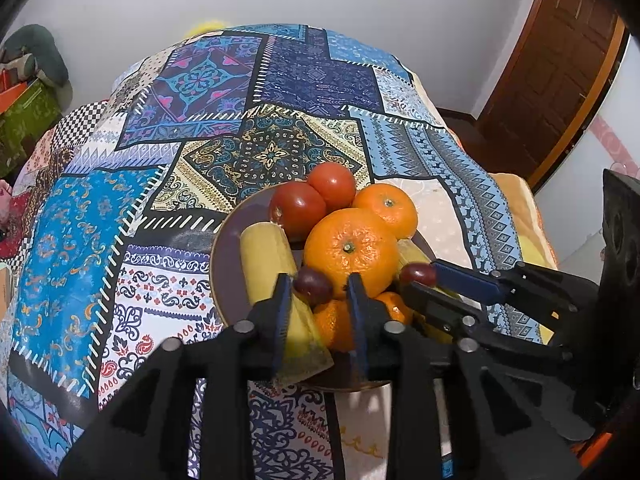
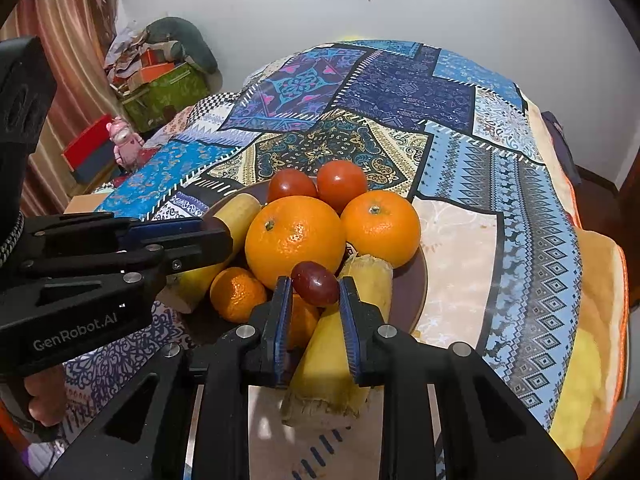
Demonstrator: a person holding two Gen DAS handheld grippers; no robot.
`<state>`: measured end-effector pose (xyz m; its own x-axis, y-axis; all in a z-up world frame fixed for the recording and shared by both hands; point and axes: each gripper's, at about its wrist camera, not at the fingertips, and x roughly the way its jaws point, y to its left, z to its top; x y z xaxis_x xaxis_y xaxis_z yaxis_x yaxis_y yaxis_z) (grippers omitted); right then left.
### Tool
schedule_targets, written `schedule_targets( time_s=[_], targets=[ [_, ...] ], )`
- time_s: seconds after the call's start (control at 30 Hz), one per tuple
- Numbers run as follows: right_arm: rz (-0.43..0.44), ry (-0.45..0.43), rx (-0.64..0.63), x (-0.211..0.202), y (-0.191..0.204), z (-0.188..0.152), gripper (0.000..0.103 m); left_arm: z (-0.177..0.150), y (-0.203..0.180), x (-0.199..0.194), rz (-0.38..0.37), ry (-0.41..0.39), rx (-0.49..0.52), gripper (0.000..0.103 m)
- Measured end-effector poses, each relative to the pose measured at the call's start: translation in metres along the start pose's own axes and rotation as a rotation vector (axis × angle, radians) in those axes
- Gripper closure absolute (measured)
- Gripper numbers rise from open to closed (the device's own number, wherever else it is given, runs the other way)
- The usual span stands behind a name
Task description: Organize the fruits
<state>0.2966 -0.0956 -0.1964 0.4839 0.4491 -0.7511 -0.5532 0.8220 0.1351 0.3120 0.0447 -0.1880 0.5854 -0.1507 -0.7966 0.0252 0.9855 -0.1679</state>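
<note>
Right up close, the right gripper [image 2: 314,286] has its jaws narrowed around a small dark red grape [image 2: 315,283], held just above the pale yellow sugarcane piece [image 2: 340,344]. The left gripper [image 1: 320,288] sits with jaws part open, straddling another dark red grape [image 1: 312,281] without clearly pinching it. Both hover over the brown round plate [image 2: 412,292], piled with a large orange [image 2: 294,240], a second orange [image 2: 382,228], two red tomatoes [image 2: 342,184], a small mandarin [image 2: 236,292] and another yellow cane stick [image 1: 266,258]. The left gripper's arm blocks that stick's lower end, and the plate's near rim is hidden. The plate rests on the worktop's blue patchwork-print cloth [image 1: 276,152]. White lettering on the left gripper reads "GenRobot.AI" [image 2: 76,332].
</note>
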Motion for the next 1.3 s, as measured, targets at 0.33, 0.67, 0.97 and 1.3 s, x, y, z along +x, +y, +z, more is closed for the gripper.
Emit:
schedule_targets(
  time_s=[0.33,0.67,0.97,1.3],
  targets=[
    [-0.016,-0.075,0.026,-0.04,-0.002,0.005,0.069,0.0,-0.007,-0.054,0.011,-0.114,0.006,0.067],
    [-0.039,-0.299,0.024,-0.152,0.019,0.011,0.069,-0.013,-0.034,-0.185,0.044,-0.41,0.049,0.067],
    [-0.027,-0.506,0.006,-0.247,0.056,-0.007,0.069,-0.048,-0.053,-0.287,0.051,-0.616,0.077,0.063],
    [-0.056,-0.624,-0.012,-0.288,0.086,-0.03,0.046,-0.084,-0.065,-0.337,0.076,-0.733,0.107,0.034]
  ],
)
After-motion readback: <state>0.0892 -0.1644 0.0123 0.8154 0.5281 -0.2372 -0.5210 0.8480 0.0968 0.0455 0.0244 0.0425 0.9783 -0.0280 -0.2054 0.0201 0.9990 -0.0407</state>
